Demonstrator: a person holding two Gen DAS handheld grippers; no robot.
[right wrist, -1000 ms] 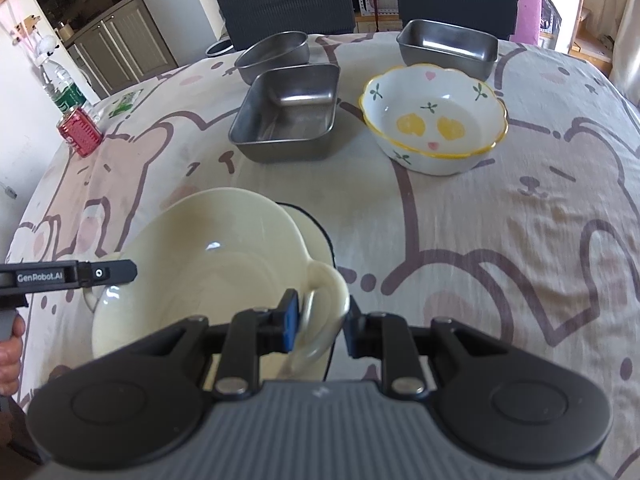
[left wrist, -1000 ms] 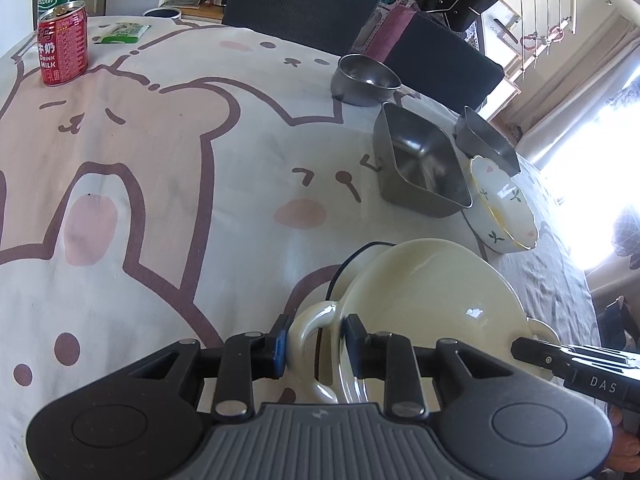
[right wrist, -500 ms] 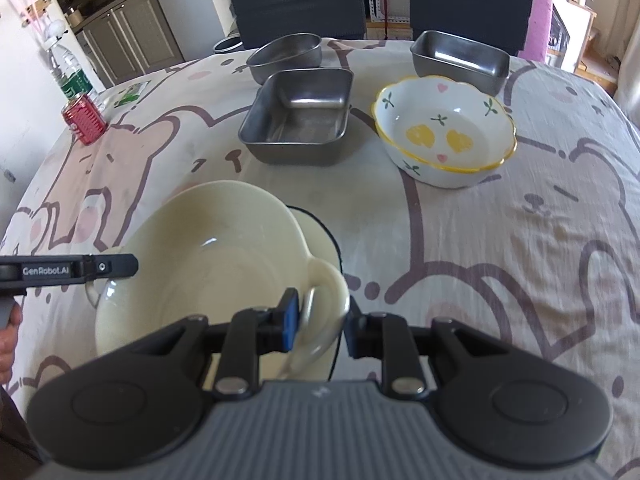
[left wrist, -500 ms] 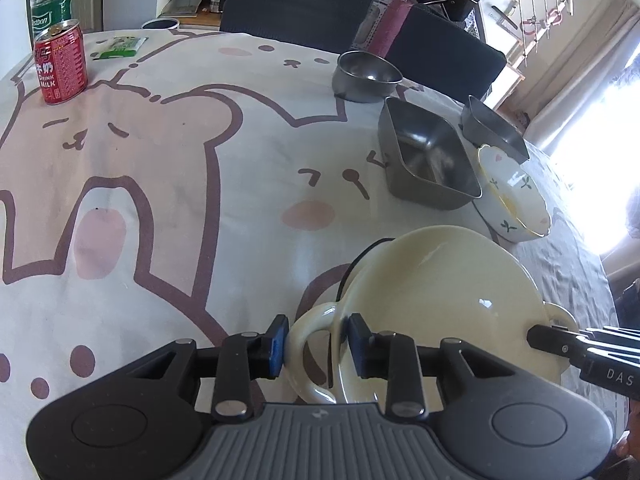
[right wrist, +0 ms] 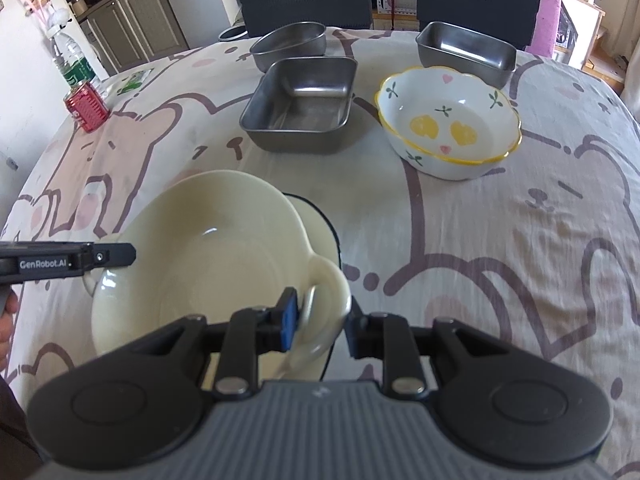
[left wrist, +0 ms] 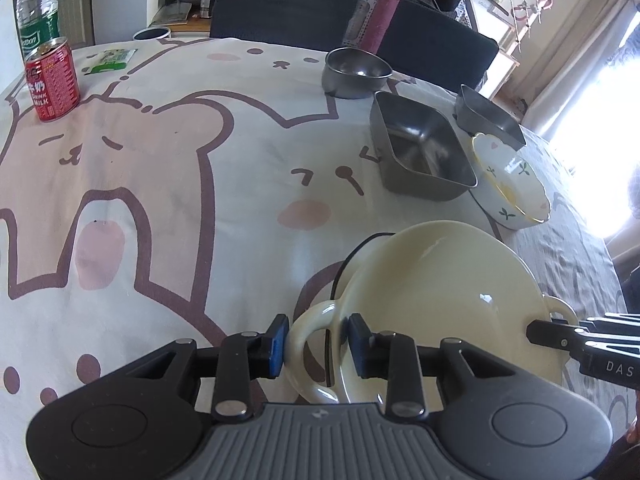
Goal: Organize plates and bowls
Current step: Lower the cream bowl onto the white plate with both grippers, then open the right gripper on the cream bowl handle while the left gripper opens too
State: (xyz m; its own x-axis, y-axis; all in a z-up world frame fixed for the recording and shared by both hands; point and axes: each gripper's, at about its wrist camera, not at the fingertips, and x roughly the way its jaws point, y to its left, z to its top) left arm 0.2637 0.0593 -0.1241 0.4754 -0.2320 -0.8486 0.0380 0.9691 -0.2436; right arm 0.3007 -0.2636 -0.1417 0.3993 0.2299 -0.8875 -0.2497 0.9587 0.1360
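Note:
A cream two-handled bowl is held over a black-rimmed plate on the table. My left gripper is shut on one loop handle. My right gripper is shut on the opposite handle. The bowl also shows in the right wrist view. Farther back sit a flowered ceramic bowl, a square steel tray, a second steel tray and a round steel bowl.
A red drink can and a green-labelled water bottle stand at the table's far left. A green packet lies near them. Two dark chairs stand behind the table.
Both grippers have lifted the cream bowl a little and carried it toward the far dishes. Their hold on the handles is unchanged.

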